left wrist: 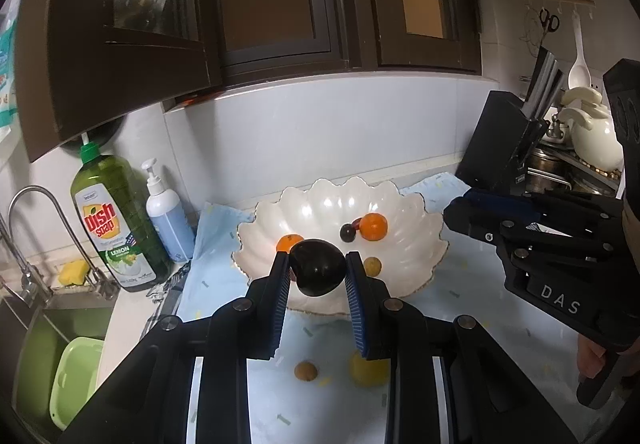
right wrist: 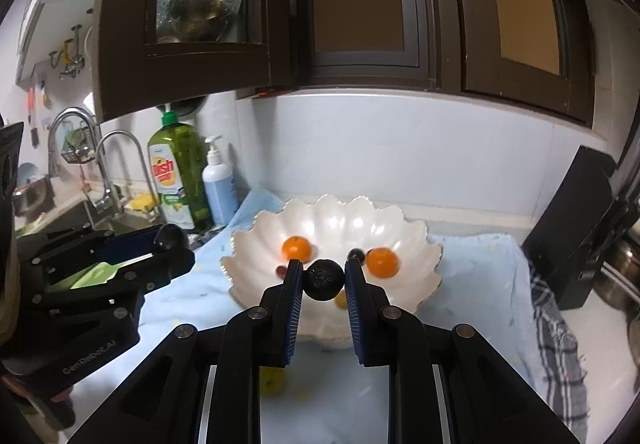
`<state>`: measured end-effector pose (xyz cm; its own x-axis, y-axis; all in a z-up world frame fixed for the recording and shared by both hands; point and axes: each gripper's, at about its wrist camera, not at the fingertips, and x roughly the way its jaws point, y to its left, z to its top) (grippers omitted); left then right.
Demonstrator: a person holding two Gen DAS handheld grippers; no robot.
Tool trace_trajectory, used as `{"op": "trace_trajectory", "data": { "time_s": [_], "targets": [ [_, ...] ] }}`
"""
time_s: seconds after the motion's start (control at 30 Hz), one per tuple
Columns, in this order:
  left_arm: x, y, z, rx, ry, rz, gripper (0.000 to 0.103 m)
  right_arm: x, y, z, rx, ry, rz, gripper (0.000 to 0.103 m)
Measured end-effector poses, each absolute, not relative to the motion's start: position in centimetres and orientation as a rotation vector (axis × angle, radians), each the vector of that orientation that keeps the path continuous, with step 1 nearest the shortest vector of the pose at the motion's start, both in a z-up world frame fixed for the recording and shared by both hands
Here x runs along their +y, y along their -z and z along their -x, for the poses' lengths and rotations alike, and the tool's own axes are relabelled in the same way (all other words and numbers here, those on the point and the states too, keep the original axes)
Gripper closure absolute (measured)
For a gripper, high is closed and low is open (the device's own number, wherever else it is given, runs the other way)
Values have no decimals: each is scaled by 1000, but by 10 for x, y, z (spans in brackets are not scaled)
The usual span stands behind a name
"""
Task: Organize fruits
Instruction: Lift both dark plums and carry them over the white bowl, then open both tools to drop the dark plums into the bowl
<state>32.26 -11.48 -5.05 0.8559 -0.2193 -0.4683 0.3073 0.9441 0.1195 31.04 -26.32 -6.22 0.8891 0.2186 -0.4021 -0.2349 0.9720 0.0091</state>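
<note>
The left tongs (left wrist: 317, 272) are clenched on a dark plum (left wrist: 318, 267), the blue pads pressing its two sides at the widest part, and they hold it in the air just at the near rim of the white scalloped bowl (left wrist: 420, 244). The right tongs (right wrist: 323, 278) likewise grip a dark round fruit (right wrist: 325, 279) with a star-shaped calyx mark facing the camera, also poised over the bowl's near edge. Both pairs of tongs are open only as far as the fruit's width.

Both fruits look smooth, firm and light; glossy skin can slip, so a hold across the middle with modest pressure seems right, since squeezing hard would likely bruise them.

Inside the bowl lie two oranges (left wrist: 373, 226), a small dark grape (left wrist: 347, 232) and a reddish piece I cannot identify. On the blue cloth (left wrist: 460, 304) covering the surface, outside the bowl, a small brown fruit (left wrist: 306, 370) and a yellow fruit (left wrist: 366, 374) are not yet gathered; another small yellowish one (left wrist: 373, 266) sits by the right pad, and whether it is in the bowl is unclear.

Farther out stand a dish soap bottle (left wrist: 114, 228), a pump dispenser (left wrist: 166, 215) and a knife block (left wrist: 504, 147).
</note>
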Motion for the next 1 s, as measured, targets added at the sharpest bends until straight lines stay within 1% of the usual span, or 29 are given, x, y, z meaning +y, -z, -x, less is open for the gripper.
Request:
{"op": "trace_trajectory", "data": {
  "time_s": [0.53,1.0],
  "targets": [
    [-128,44,-380,468,270,-190,75,-274,53,-354,385,-197,75,80],
    [-137,60,-436,544,281,-192,75,-284,72,-408,470,-169,79,80]
  ]
}}
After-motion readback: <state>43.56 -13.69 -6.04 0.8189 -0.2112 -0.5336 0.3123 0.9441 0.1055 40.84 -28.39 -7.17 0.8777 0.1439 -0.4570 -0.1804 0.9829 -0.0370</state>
